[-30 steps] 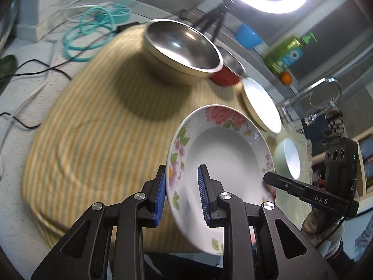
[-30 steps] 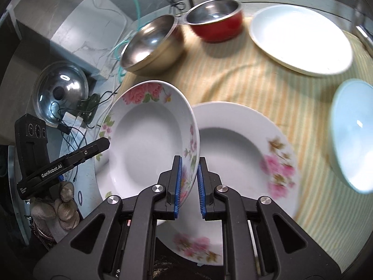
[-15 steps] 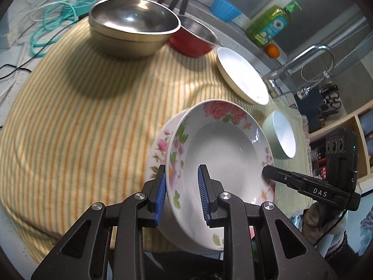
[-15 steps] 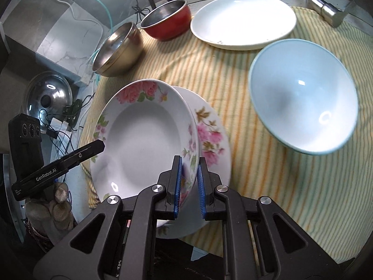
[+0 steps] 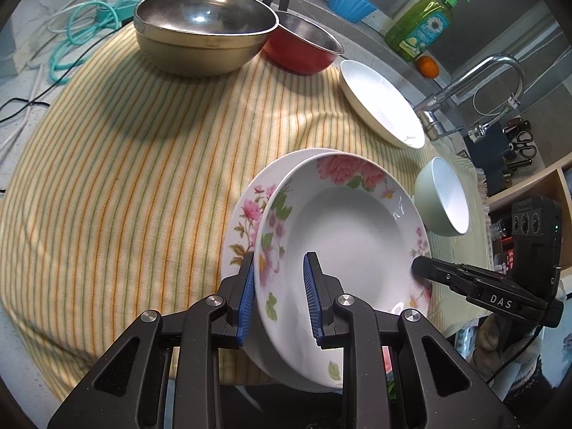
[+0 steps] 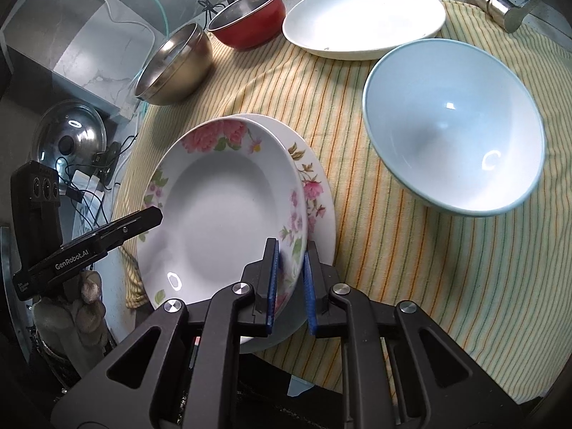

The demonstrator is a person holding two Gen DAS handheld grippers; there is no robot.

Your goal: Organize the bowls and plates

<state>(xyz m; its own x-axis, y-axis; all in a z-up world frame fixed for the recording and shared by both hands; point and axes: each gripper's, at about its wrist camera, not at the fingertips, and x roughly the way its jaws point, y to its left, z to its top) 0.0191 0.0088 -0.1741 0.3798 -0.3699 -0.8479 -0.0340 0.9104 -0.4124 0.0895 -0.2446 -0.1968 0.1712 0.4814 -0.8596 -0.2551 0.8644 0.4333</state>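
A yellow striped cloth [image 5: 136,186] covers most of a pale stone counter [image 5: 21,71]. At ten o'clock in the left wrist view, teal and white cables [image 5: 71,35] coil on the bare stone. At eleven stands a steel bowl [image 5: 203,43], touching a red pot [image 5: 304,53] at twelve. Behind them a blue cup [image 5: 350,1] and a green soap bottle [image 5: 422,25] line the back ledge, an orange fruit [image 5: 428,66] beside the bottle. At two o'clock a plain white plate [image 5: 379,107] lies near a chrome tap [image 5: 475,85]; shelves further right are too dim to read.

At centre, the floral plate [image 5: 343,236] sits tilted over a second floral plate [image 5: 243,221] that lies on the cloth. The left gripper [image 5: 280,300] is clamped on its near-left rim, and the right gripper [image 6: 289,282] is clenched on the opposite rim. At three o'clock stands a pale green bowl [image 5: 443,200].
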